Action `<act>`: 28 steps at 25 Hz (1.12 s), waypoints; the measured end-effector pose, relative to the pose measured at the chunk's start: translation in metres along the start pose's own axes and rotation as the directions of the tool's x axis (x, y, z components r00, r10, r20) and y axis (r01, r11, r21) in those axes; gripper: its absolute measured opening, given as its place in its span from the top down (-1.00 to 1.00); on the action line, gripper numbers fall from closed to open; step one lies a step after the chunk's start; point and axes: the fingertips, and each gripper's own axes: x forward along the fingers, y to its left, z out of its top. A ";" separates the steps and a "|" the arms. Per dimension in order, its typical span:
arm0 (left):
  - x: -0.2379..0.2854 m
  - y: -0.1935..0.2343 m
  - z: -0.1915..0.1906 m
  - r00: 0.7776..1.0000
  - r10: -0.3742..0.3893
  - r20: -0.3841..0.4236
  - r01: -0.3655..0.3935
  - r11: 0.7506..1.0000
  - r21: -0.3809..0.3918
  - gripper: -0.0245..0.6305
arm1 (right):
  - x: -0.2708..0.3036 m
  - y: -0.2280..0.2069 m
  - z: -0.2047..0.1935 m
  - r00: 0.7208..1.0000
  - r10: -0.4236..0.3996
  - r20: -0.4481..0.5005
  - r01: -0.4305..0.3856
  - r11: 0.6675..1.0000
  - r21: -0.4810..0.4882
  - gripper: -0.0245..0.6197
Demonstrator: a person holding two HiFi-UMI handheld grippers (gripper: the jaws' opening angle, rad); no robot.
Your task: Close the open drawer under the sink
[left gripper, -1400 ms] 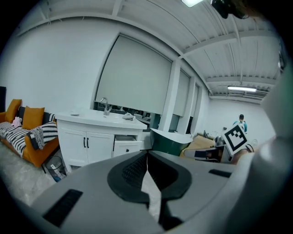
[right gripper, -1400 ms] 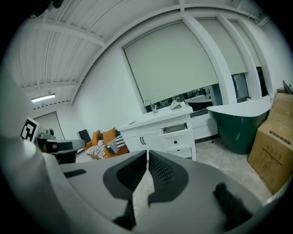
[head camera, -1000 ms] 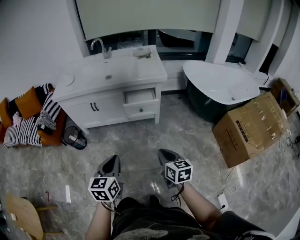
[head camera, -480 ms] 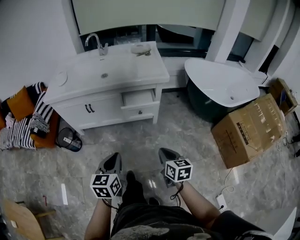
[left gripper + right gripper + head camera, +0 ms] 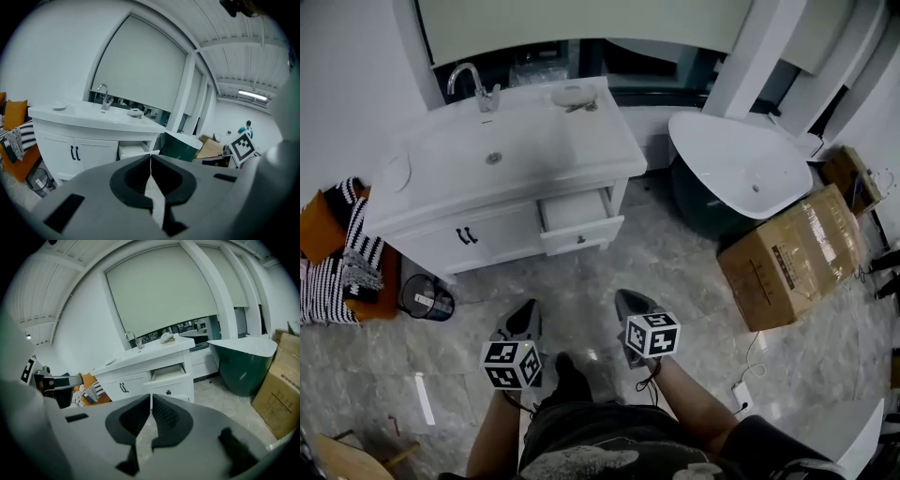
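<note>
Nothing done yet. The white vanity (image 5: 502,178) with the sink sits at top left of the head view. The drawer (image 5: 581,233) under its right end is pulled out, inside visible, so closing it is all left to do. Floor lies between the person and the vanity, and both grippers are well apart from the drawer front. Left gripper (image 5: 527,311): jaws clenched, nothing between them. Right gripper (image 5: 625,302): same, shut and empty. Both point toward the vanity, and the right gripper view lines up roughly on the drawer.

Versus the earlier frames, the vanity looks bigger and closer, so the person has walked toward it. The drawer sticks out as much as before. The grippers hold the same spot in the head view, jaws unchanged.
</note>
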 end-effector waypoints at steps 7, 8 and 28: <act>0.036 0.056 0.008 0.998 -0.030 -0.047 0.029 0.999 -0.029 0.88 | 0.053 -0.002 0.008 0.997 -0.077 -0.016 0.077 0.997 0.023 0.83; 0.041 0.063 0.007 0.998 -0.036 -0.054 0.035 0.999 -0.030 0.88 | 0.059 -0.002 0.008 0.996 -0.088 -0.020 0.089 0.996 0.023 0.84; 0.125 0.145 -0.032 0.991 0.012 -0.134 -0.023 0.997 -0.077 0.88 | 0.173 -0.057 -0.001 0.984 -0.175 -0.040 0.178 0.980 0.093 0.83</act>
